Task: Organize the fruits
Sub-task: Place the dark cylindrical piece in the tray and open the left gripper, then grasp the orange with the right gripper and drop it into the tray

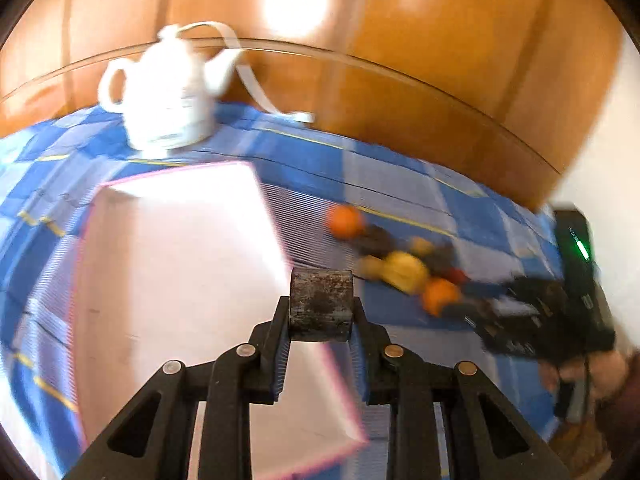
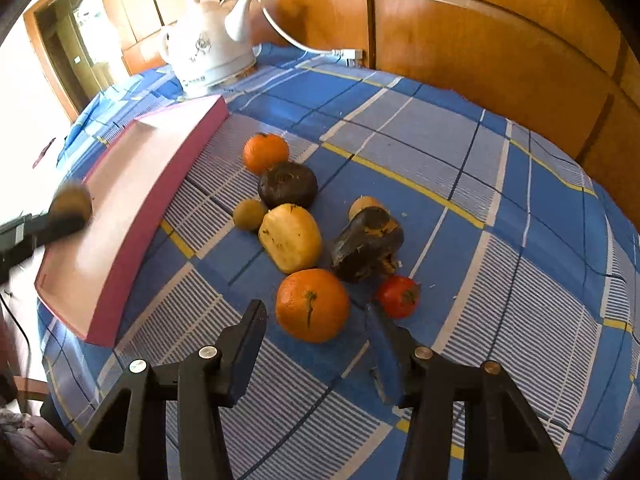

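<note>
Two claws work above a tabletop covered in blue checked cloth. At far left, the left claw is closed on a brown, speckled fruit, held above the pink tray; the right wrist view shows the same fruit over the tray's left side. A white kettle stands behind the tray. Right of the tray lies a loose cluster: small orange, dark round fruit, small green-brown fruit, yellow fruit, blackened piece, red fruit. The right claw stands wide open, empty, flanking the large orange.
</note>
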Action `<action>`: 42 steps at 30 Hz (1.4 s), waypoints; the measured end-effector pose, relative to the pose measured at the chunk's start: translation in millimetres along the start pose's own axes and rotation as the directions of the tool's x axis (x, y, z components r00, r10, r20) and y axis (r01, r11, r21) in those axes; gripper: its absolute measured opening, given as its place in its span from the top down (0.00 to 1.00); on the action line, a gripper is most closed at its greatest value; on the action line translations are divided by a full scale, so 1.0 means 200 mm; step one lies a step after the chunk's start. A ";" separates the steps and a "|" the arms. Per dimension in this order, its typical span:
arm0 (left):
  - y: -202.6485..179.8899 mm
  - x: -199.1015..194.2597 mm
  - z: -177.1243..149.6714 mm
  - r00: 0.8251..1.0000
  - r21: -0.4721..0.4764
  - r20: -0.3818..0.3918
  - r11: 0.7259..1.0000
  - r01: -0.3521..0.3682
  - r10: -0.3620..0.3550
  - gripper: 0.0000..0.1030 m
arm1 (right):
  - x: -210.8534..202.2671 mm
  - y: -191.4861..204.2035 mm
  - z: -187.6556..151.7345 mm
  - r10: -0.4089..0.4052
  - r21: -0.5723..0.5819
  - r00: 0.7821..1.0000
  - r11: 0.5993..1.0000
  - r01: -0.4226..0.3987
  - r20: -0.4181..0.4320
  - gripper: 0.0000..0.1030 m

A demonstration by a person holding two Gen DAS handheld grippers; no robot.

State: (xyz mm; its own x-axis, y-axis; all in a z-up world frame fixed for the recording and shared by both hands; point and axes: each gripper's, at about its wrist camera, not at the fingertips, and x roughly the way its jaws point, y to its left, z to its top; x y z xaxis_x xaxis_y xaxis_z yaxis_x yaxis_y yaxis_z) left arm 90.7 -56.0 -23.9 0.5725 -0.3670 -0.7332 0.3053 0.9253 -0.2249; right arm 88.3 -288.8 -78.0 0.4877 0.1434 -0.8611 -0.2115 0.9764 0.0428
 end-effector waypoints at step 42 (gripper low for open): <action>0.23 -0.36 -0.17 0.886 -0.244 0.118 0.878 -0.412 0.449 0.00 | -0.08 0.36 -0.09 -0.164 -0.299 0.977 0.933 0.199 0.138 0.61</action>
State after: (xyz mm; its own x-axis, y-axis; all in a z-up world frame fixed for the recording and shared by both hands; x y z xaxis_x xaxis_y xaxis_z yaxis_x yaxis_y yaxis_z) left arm 38.8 15.4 -3.4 0.7341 0.0787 -0.6745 -0.1535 0.9868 -0.0519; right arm 50.0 -222.7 -70.7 0.6280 0.0022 -0.7782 -0.3535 0.8917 -0.2827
